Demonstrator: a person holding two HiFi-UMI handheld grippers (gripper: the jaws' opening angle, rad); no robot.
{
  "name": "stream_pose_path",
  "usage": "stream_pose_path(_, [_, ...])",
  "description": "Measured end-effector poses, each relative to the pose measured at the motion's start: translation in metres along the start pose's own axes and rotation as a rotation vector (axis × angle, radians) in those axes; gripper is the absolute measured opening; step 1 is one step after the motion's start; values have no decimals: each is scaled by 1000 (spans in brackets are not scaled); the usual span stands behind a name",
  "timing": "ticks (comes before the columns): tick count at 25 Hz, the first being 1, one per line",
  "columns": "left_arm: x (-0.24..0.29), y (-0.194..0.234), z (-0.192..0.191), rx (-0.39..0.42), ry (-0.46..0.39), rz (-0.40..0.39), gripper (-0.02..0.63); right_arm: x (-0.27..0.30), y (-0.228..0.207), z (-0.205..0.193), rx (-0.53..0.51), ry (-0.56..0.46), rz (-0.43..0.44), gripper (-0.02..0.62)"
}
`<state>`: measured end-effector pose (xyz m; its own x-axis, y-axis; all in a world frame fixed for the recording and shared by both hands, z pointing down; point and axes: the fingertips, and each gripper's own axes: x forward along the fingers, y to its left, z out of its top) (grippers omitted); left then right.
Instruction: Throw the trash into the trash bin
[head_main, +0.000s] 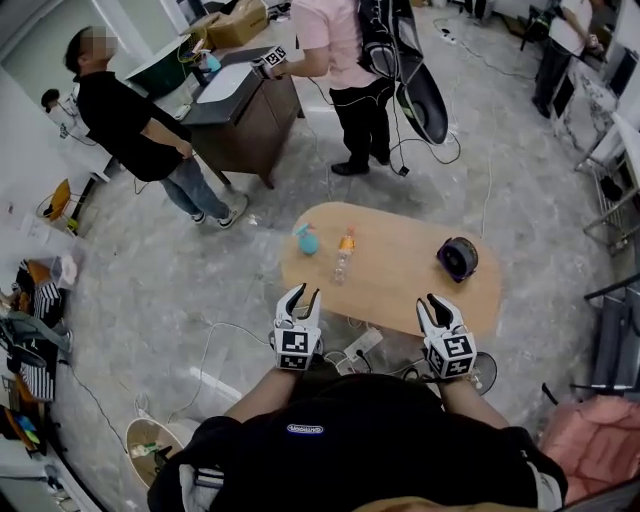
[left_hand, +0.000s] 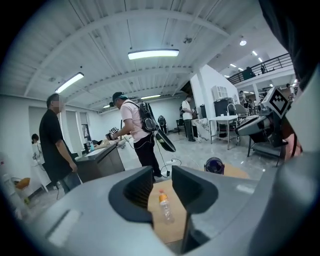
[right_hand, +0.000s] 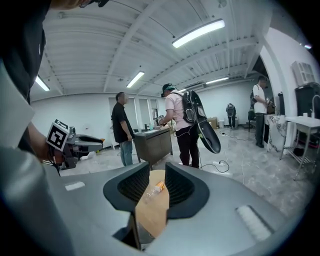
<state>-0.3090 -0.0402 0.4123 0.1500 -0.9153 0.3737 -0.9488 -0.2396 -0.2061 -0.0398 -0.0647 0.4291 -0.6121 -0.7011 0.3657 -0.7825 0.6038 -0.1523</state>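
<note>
Bottle (head_main: 343, 261) beyond wide left fingers (left_hand: 134, 192) and right fingers (right_hand: 183, 187); bin (head_main: 148, 443) only in head view.

Table (head_main: 400, 278): bottle (head_main: 344, 256), blue item (head_main: 307, 240), dark object (head_main: 458, 258)

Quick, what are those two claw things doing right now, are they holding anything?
Left gripper: open, holding nothing.
Right gripper: open, holding nothing.

R gripper (right_hand: 157, 181) jaws apart, bottle (right_hand: 152, 191) on table (right_hand: 149, 216) beyond.
</note>
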Motion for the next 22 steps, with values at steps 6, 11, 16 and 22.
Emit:
stream_pose_path(6, [12, 81, -18, 6, -26, -60, 118, 77, 49, 2, 18, 50, -57, 127])
stream_pose_path(11, [17, 147, -58, -4, 27, -124, 118, 142, 89, -13, 54, 119, -120, 138])
stream_pose_path(16, [20, 173, -87, 31, 73, -172, 118, 197, 97, -39, 68, 167, -161, 147])
stream_pose_path(22, [18, 198, -122, -11, 127, -150, 118, 254, 99, -97, 111, 283, -169, 181])
